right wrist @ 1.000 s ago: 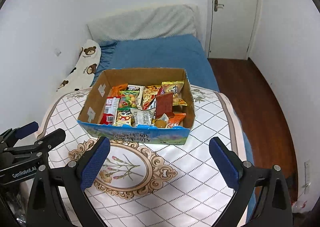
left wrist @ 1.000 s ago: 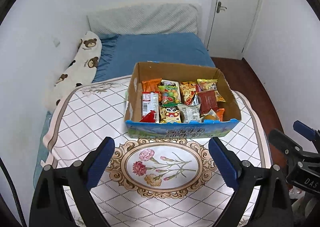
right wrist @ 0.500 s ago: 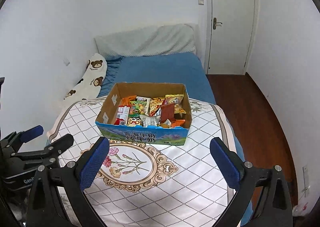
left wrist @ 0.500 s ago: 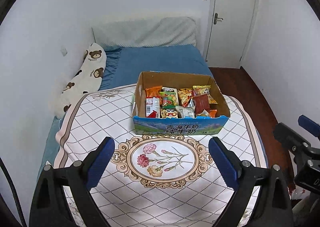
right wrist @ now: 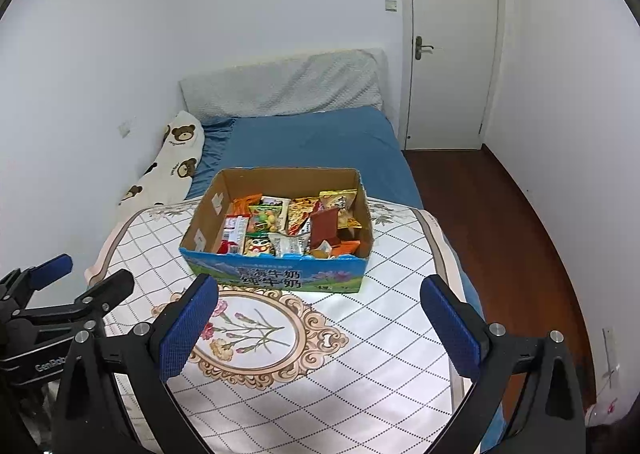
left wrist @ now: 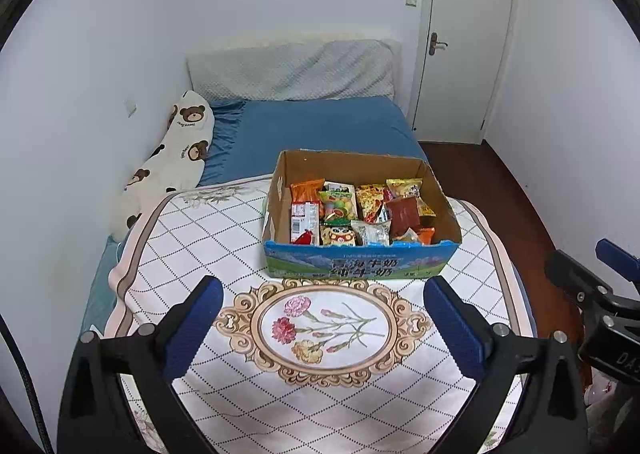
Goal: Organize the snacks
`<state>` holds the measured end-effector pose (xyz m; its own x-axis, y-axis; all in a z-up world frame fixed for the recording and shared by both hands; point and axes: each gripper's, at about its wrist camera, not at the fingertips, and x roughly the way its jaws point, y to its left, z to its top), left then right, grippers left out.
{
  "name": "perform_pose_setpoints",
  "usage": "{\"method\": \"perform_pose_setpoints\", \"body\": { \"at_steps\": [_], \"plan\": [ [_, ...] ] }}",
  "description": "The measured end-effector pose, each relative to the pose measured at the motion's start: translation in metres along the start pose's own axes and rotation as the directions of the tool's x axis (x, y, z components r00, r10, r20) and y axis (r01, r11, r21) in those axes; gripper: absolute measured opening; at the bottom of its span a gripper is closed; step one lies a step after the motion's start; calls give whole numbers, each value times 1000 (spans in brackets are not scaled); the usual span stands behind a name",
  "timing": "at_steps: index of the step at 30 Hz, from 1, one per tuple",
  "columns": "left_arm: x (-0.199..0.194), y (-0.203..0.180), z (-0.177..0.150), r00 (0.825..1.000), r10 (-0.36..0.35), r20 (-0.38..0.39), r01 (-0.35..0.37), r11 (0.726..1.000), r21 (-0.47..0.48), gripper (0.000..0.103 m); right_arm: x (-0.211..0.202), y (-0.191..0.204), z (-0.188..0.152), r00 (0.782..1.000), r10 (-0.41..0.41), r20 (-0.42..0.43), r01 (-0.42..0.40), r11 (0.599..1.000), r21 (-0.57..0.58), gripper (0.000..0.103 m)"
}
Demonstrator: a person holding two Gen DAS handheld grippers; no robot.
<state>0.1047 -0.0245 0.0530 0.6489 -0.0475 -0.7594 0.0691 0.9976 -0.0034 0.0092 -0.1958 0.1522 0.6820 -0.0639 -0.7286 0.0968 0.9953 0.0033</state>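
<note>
The cardboard box (left wrist: 360, 213) of snack packets (left wrist: 360, 211) is sitting on the quilted surface (left wrist: 192, 238). It is lying at twelve o'clock from the released, empty left hand-held gripper (left wrist: 323, 318) and eleven o'clock from the equally released right hand-held gripper (right wrist: 320, 314), its long axis running crosswise, neither being clearly nearer.

A bear-print pillow (left wrist: 176, 157) lies on the blue bed (left wrist: 320, 129) near a closed door (left wrist: 464, 37).

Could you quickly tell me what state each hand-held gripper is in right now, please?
Left hand-held gripper: open, holding nothing, short of the snack box.
Right hand-held gripper: open, holding nothing.
</note>
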Motion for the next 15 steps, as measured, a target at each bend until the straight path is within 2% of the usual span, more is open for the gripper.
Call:
{"method": "perform_pose_setpoints", "body": {
  "at_steps": [11,15],
  "plan": [
    [41,-3,17,999,39,-9,-39,999,-4,103,52,-9,15,999,-28,-16,28,999,28,103],
    [62,-1,19,999,29,-43,-30,999,-21,103,75,-11,18,999,-39,-29,40,999,33,103]
  ]
}}
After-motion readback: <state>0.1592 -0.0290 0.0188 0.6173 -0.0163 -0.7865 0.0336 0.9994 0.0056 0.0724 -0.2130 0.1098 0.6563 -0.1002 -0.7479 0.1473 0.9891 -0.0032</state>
